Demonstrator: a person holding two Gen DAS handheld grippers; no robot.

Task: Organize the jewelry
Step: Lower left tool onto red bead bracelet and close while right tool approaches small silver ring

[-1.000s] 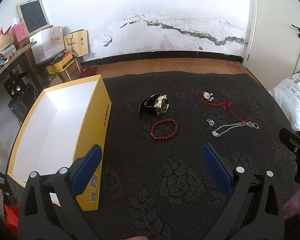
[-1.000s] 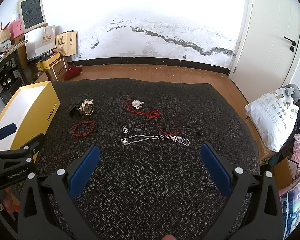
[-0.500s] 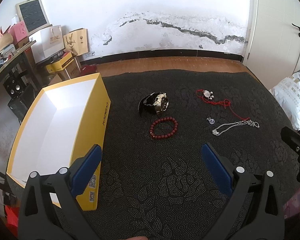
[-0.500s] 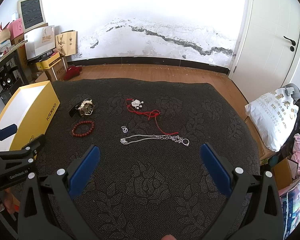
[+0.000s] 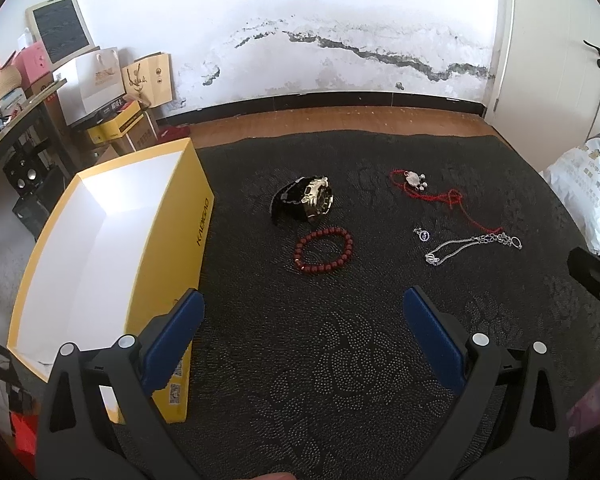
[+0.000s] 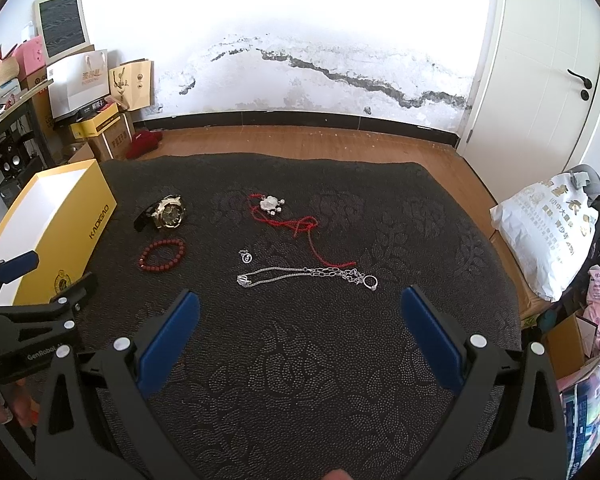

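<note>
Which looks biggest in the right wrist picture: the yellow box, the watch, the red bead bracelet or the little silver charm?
1. yellow box
2. watch and red bead bracelet, which look about equal
3. little silver charm

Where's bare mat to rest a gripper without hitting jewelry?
Free: the near mat below the silver chain, and the right stretch toward the white bag. Crowded: watch, red bead bracelet, red cord pendant beside the yellow box.

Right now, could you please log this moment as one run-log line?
left gripper: open, empty | right gripper: open, empty | red bead bracelet, gold watch: on mat | yellow cardboard box: open
</note>
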